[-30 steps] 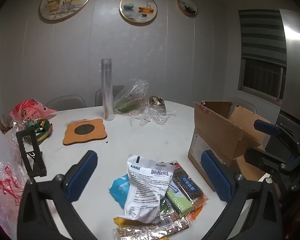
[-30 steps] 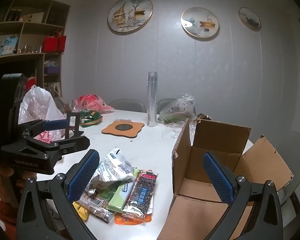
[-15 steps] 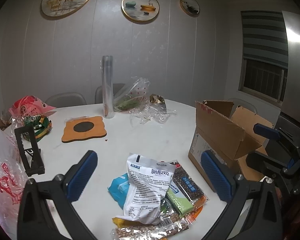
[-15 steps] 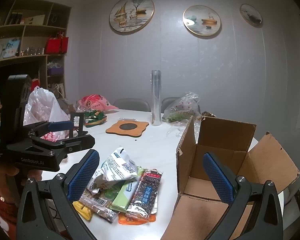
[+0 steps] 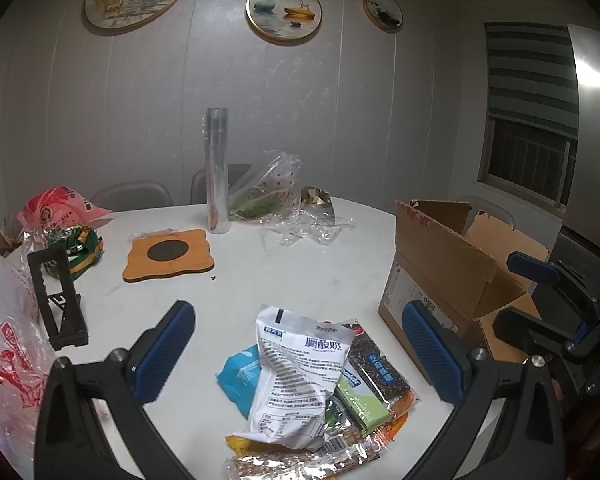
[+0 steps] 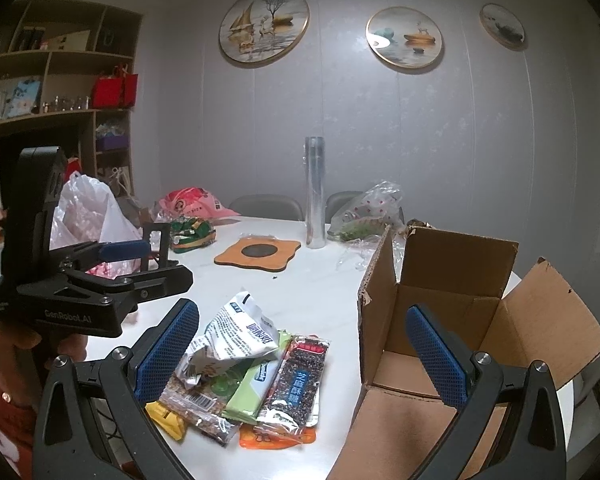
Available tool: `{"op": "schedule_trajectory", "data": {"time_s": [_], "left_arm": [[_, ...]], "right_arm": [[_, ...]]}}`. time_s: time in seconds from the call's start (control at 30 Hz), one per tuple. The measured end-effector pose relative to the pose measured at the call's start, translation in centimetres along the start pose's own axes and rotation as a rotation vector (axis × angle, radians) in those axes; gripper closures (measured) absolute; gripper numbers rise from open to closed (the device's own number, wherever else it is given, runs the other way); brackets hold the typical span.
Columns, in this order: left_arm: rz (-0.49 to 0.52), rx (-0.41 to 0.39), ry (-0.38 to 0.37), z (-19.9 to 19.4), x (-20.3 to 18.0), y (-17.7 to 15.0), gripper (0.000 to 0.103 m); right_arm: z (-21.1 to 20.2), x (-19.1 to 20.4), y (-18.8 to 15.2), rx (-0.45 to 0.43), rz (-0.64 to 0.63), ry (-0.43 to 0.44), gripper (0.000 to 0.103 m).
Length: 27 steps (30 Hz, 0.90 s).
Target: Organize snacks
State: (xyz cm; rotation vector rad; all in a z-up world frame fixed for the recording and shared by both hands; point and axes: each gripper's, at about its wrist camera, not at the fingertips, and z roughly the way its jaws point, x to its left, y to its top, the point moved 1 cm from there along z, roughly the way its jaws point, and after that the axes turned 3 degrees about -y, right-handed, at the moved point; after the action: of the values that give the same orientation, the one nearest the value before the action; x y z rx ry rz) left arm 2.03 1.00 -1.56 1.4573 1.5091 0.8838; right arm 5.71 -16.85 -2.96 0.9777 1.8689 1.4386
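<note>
Both grippers, left (image 5: 296, 354) and right (image 6: 302, 350), spread empty above the crinkly snack-packet heap (image 5: 312, 384) at the white tabletop's (image 5: 260, 272) near edge; slick overlapping wrappers risk slipping beside the open cardboard box (image 6: 452, 320).

White surface (image 5: 284, 280); brown box (image 6: 456, 284); orange mat (image 5: 168, 254) (dark disc centred); white pouch (image 5: 296, 376) with black print; blue-ribbed claw pads (image 5: 166, 350).

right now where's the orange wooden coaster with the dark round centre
The orange wooden coaster with the dark round centre lies flat on the white table, left of centre in the left wrist view, just in front of the tall clear plastic tube.
</note>
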Motion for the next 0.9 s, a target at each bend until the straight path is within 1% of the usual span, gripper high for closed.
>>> {"op": "schedule_trajectory", "data": {"time_s": [0.43, 0.77, 0.9], "left_arm": [[-0.006, 0.001, 0.004, -0.2, 0.4, -0.1, 0.001], [-0.004, -0.003, 0.011, -0.6, 0.5, -0.1, 0.001], [-0.005, -0.006, 0.009, -0.9, 0.6, -0.1, 0.001]], "right_arm": [[0.2, 0.5, -0.1, -0.004, -0.009, 0.024, 0.000], [0.1, 1.1, -0.1, -0.016, -0.009, 0.015, 0.000], [0.3, 1.5, -0.2, -0.012, -0.030, 0.005, 0.000]]}}
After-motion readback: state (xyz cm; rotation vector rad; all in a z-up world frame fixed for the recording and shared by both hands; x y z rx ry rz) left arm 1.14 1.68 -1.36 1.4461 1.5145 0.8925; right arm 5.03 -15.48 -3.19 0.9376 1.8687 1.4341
